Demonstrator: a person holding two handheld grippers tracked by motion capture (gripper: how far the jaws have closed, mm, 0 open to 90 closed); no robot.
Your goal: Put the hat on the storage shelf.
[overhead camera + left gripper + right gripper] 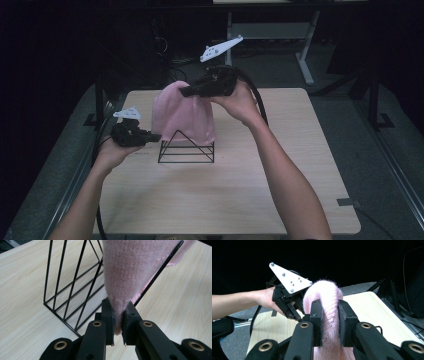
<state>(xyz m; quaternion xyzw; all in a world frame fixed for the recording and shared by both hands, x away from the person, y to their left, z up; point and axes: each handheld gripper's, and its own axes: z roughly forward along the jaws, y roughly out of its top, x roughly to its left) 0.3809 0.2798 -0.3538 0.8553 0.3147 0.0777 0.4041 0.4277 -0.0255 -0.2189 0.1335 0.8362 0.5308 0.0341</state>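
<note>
A pink knitted cloth (pixel 182 117) hangs draped over a black wire rack (pixel 186 148) near the middle of the table. My left gripper (pixel 156 136) is at the rack's left side, shut on the cloth's lower left edge; in the left gripper view the pink knit (pixel 130 272) is pinched between the pads (pixel 111 317). My right gripper (pixel 186 91) is raised above the rack, shut on the cloth's top fold, and the right gripper view has the pink knit (pixel 329 312) bunched between its jaws, with the left gripper (pixel 298 315) beyond it.
The rack stands on a light wooden table (pixel 280 190). Dark floor, black stand legs (pixel 372 100) and a white desk frame (pixel 305 55) lie beyond the table's far edge. Bare tabletop stretches in front of and to the right of the rack.
</note>
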